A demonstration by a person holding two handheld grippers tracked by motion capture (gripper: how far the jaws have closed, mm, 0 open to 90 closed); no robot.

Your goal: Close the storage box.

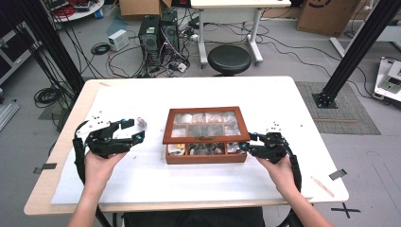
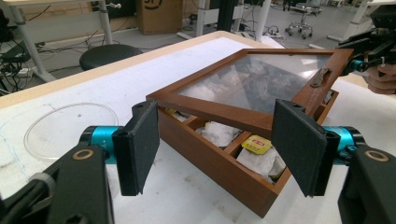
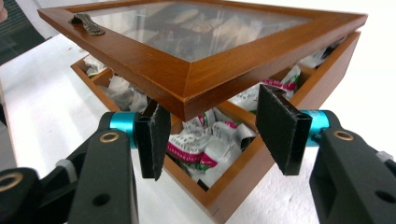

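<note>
A wooden box point(image 1: 205, 159) with a glass lid point(image 1: 206, 124) stands mid-table, its compartments full of wrapped packets point(image 3: 196, 144). The lid point(image 3: 187, 51) is ajar, raised at the front. My right gripper point(image 1: 247, 142) is at the lid's front right corner. In the right gripper view that corner hangs between the jaws of my right gripper point(image 3: 212, 135) and its lower edge rests on the pad tops, which do not pinch it. My left gripper point(image 1: 134, 131) is open and empty, left of the box. In its own view the left gripper point(image 2: 217, 147) faces the box point(image 2: 219, 168).
A clear round dish point(image 2: 70, 123) lies on the white mat left of the box. A metal latch handle point(image 3: 86, 23) sits on the lid's front rail. Behind the table are a black stool point(image 1: 229, 59), computer towers point(image 1: 158, 35) and loose cables.
</note>
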